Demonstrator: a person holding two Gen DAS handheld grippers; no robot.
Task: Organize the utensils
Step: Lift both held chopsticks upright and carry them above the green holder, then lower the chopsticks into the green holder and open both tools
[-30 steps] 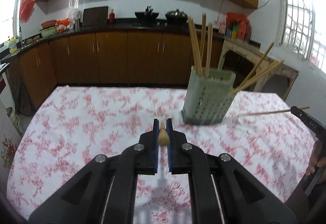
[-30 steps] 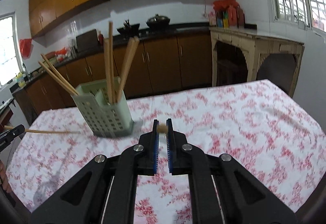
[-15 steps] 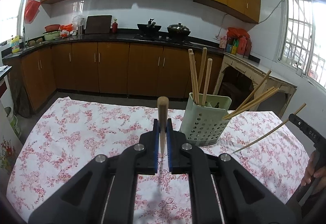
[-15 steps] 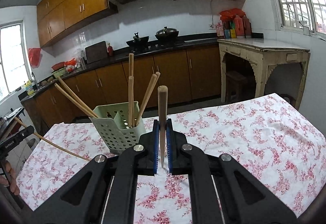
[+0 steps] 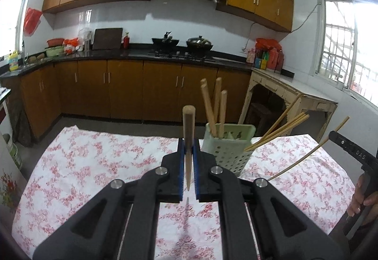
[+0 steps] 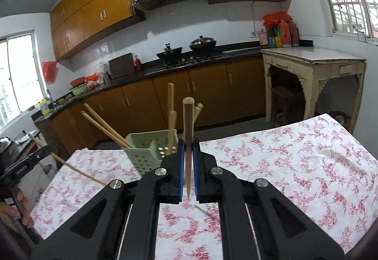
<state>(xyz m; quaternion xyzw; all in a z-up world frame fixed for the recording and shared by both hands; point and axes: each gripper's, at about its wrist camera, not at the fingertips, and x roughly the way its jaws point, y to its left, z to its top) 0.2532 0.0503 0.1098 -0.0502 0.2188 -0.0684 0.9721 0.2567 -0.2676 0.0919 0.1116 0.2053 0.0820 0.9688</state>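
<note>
Now each gripper (image 5: 188,158) (image 6: 188,158) pinches one chopstick (image 5: 188,141) upright (clear of the tablecloth); next, lower both into the green holder (image 5: 228,149).

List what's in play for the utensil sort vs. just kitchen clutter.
In play:
- left gripper, shut on a chopstick
- right gripper, shut on its chopstick
- green utensil holder with chopsticks in it

Clutter:
- wok
- lidded pot
- cutting board
- sauce bottles

Pale green perforated utensil holder (image 5: 228,151) upright mid-table w/ wooden chopsticks (image 5: 213,110) leaning out; one chopstick (image 5: 188,149) clamped upright, another (image 6: 188,149) likewise, off the cloth.
</note>
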